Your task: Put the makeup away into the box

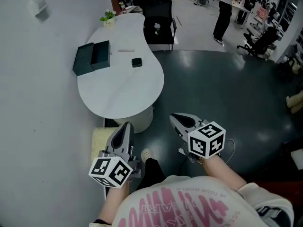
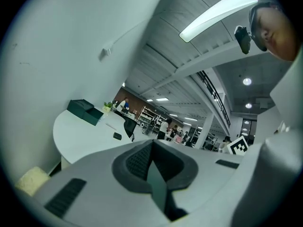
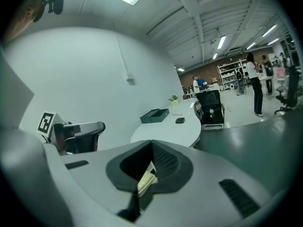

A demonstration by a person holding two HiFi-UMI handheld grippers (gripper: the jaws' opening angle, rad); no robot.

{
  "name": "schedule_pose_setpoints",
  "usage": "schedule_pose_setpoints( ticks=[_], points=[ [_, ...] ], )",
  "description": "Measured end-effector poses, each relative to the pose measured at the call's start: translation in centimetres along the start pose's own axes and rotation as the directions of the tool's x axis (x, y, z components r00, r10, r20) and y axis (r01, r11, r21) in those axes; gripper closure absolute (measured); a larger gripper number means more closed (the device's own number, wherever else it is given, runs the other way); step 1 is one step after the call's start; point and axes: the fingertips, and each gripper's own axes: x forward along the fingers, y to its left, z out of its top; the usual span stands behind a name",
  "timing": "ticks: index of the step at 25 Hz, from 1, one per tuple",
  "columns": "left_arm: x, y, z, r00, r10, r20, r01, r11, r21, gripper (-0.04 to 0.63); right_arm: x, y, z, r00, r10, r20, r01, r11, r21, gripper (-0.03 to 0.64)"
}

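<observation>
- Neither tool has reached the work: my left gripper (image 1: 127, 126) and right gripper (image 1: 176, 119) hang low over dark floor, with the white rounded table (image 1: 118, 96) ahead of them and out of reach
- The left gripper's jaws are pressed together with nothing between them
- The right gripper's jaws are also closed tip to tip and grip nothing; a pale yellowish patch shows through the notch behind its tips, and I cannot tell what it is
- The makeup lies well ahead of the left gripper: a small black flat square compact (image 1: 137, 63) on bare tabletop, and beyond it a slim pale stick (image 1: 126, 50), the two apart
- The dark green open box (image 1: 92, 56) stands ahead and to the left of both tools, near the table's wall-side edge and just beside the stick
- I judge the compact to be light, rigid and smooth-shelled, so likely slippery; I would open wide, come down over it and pinch across two opposite side edges, gently, since a hinged lid could pop
- The stick looks light and apt to roll; I would take it across its middle
- A pale yellow block (image 1: 101, 143) sits on the floor just left of the left gripper, by the table's base, worth avoiding on approach
</observation>
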Motion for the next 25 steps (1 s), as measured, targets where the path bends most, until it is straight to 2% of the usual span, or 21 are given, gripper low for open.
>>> schedule_pose_setpoints(
  ticks=[5,10,15,18,21,25],
  points=[
    [5.9,3.8,2.9,0.999,-0.033,-0.023,0.033,0.999,0.033,0.594,6.2,-2.6,3.7,1.0,-0.02,-0.007,0.02,1.0,0.01,0.618],
    [10.8,7.4,7.5,0.998,-0.053,-0.018,0.055,0.993,0.107,0.594,11.8,-4.8,9.1,0.998,-0.051,0.03,0.052,0.998,-0.024,0.618],
    [14.3,10.4,11.0,0.996,-0.085,0.019,0.083,0.994,0.07,0.594,15.6,-5.9,12.8,0.995,-0.058,0.081,0.061,0.998,-0.033,0.618],
    [15.7,11.9,11.5,0.996,-0.088,0.025,0.087,0.995,0.041,0.594,17.4,-6.7,13.2,0.994,-0.064,0.09,0.067,0.997,-0.033,0.618],
    [16.5,13.2,10.7,0.997,-0.075,0.004,0.075,0.996,0.042,0.594,18.9,-8.2,11.8,0.995,-0.083,0.056,0.084,0.996,-0.022,0.618],
    [16.7,15.8,10.1,1.0,-0.011,0.001,0.01,1.0,0.016,0.594,20.9,-11.6,10.1,0.994,-0.107,-0.012,0.106,0.994,-0.017,0.615]
  ],
)
